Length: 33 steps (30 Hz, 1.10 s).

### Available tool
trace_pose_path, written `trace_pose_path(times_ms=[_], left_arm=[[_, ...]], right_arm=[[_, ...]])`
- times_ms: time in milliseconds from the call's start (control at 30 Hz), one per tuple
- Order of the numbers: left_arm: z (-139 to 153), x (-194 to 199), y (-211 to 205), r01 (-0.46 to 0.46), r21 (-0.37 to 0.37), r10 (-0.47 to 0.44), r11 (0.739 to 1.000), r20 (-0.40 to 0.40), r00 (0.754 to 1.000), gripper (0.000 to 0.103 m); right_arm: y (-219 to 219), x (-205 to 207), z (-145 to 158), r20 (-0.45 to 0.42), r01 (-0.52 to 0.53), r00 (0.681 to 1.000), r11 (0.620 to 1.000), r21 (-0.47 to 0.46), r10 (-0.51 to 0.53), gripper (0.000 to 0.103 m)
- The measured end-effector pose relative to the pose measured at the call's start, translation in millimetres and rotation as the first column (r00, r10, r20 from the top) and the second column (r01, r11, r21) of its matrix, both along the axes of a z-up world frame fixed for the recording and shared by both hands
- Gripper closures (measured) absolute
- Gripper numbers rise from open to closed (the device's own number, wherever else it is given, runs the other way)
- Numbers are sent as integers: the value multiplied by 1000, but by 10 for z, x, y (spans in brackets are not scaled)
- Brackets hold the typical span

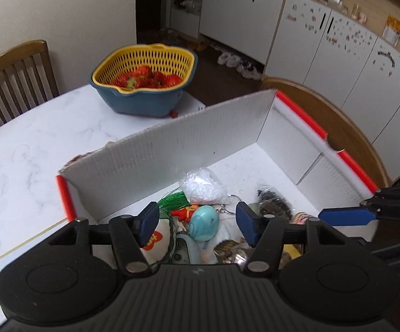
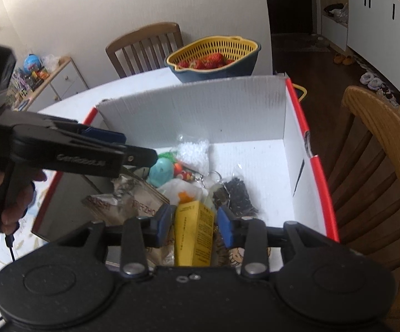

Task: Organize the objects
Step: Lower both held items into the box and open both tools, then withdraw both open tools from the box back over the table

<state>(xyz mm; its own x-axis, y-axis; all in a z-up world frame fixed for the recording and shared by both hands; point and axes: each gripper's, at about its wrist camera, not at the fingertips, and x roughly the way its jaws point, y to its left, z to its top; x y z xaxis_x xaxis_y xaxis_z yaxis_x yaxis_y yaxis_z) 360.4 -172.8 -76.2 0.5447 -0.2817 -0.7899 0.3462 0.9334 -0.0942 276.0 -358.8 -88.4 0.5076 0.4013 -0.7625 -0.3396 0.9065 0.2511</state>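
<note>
A white cardboard box with red edges [image 1: 297, 110] stands on the marble table and holds several small items. My left gripper [image 1: 197, 221] hovers over the box's near end, open, with a pale blue egg-shaped toy [image 1: 204, 222] lying below the gap, untouched. Beside the toy lie a bag of white beads [image 1: 202, 186], a green tassel [image 1: 172, 200] and a dark packet [image 1: 273, 203]. My right gripper [image 2: 194, 225] is open, its pads [image 2: 162, 224] on either side of a yellow carton [image 2: 193, 235] with slim gaps. The left gripper [image 2: 133, 152], held by a hand, shows from the side.
A blue bowl with a yellow strainer of strawberries [image 1: 144, 77] sits on the table behind the box. Wooden chairs stand at the far side [image 2: 144, 47] and at the right [image 2: 380, 179]. White cabinets [image 1: 324, 41] line the room beyond.
</note>
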Motion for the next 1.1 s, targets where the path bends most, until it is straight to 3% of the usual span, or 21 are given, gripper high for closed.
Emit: trace_pose_path(times_ms=[667, 767, 1033, 1100], left_arm=[[621, -989, 481, 48, -103, -28, 994, 181, 983, 42], [662, -1109, 581, 63, -123, -40, 990, 186, 982, 37], [718, -1374, 757, 86, -113, -61, 990, 214, 975, 37], [726, -1431, 808, 86, -109, -60, 990, 220, 974, 29]], right_arm=[[256, -623, 540, 158, 94, 983, 995, 32, -98, 40], [315, -750, 587, 176, 109, 978, 993, 34, -113, 39], [466, -1031, 666, 209, 142, 966, 989, 50, -149, 29], [501, -1091, 679, 217, 145, 964, 988, 58, -154, 27]])
